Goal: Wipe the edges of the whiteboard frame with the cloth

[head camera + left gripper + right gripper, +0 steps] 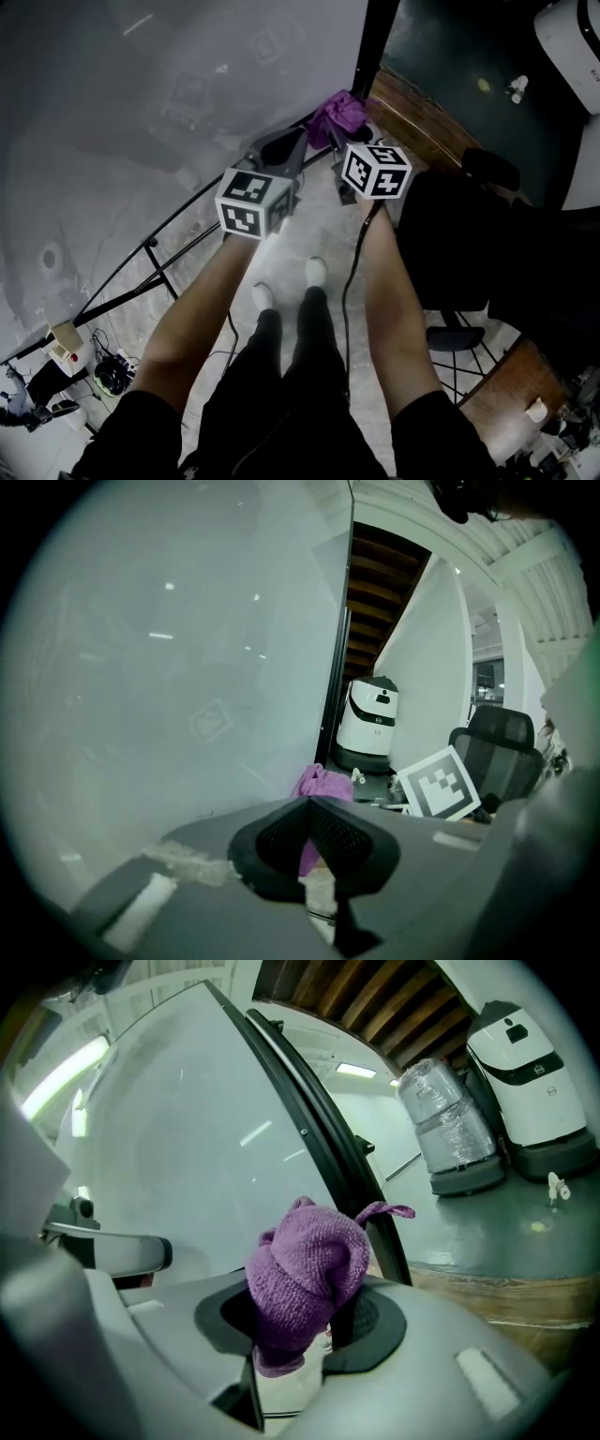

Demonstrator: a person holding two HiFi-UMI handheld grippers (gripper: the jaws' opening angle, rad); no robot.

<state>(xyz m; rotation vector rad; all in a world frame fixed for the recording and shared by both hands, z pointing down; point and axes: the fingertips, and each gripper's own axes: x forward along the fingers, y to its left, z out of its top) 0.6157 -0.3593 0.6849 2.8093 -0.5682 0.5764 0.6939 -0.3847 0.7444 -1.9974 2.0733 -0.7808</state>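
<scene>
- Clamping the purple cloth (305, 1274), our right gripper (314, 1326) has its jaws closed on the bunched fabric, which bulges up and out above the pads.
- Our left gripper (307, 806) holds nothing. Its black ribbed pads meet at the tips, and the purple showing below them is the cloth farther off.
- From the head view we see the purple cloth (339, 114) at the tip of the right gripper (337, 133). It lies by the lower corner of the whiteboard (178, 84), where the upright of the black frame (373, 42) meets the bottom rail. We cannot tell whether it touches the frame.
- The left gripper (284, 150) sits just beside the right one, pointing toward the same corner.
- Below us is a pale floor (323, 234), and a black office chair (459, 244) stands to our right.
- Past the frame lies a wooden ledge (422, 117). Beyond it, a white robot (530, 1063) and wrapped cylinders (445, 1129) stand on darker flooring.
</scene>
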